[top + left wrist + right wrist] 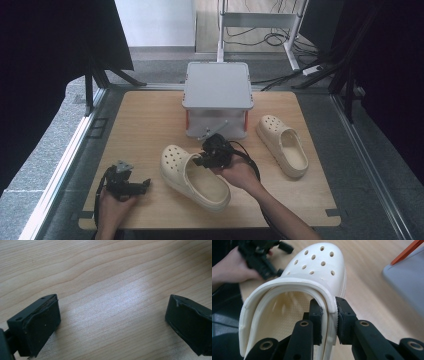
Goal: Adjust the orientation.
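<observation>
Clog [194, 176] near desk [150, 125] front-centre, long axis toe far-left to heel near-right, side wall pinched by right tongs [329, 322]; left tongs [112, 322] spread, empty, near front-left corner.

Both grippers [142, 186] [204, 161] are built black; round screws are set behind the jaws, black cable trailing rearward.
</observation>
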The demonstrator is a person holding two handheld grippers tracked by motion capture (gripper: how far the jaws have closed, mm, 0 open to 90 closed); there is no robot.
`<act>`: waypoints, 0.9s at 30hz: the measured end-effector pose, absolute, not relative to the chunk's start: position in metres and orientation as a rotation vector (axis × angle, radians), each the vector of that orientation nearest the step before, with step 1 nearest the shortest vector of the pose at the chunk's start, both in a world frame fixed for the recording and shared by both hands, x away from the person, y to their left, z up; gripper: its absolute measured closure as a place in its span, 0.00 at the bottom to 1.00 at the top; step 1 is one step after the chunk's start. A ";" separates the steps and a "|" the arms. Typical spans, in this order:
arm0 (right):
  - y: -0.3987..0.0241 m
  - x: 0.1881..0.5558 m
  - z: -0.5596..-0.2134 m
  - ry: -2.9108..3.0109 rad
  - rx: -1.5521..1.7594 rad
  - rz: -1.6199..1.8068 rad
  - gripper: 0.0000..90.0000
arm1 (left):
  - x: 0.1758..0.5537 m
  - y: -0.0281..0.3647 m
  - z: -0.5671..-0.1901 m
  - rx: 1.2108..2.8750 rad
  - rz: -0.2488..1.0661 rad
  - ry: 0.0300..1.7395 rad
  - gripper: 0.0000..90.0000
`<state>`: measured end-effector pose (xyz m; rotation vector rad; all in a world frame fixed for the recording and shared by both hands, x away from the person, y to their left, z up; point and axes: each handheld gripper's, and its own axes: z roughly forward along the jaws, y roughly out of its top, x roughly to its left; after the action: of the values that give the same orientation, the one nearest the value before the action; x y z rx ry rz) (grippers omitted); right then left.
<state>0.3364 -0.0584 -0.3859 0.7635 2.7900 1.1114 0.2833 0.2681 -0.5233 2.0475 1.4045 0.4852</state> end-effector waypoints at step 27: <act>-0.095 0.296 -0.442 2.827 0.699 1.072 0.74 | 0.283 0.264 -0.523 2.052 0.490 1.410 0.00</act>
<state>0.2955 -0.0952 -0.4416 0.6989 2.8265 1.0718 0.2831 0.2639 -0.5230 2.0519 1.4100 0.4895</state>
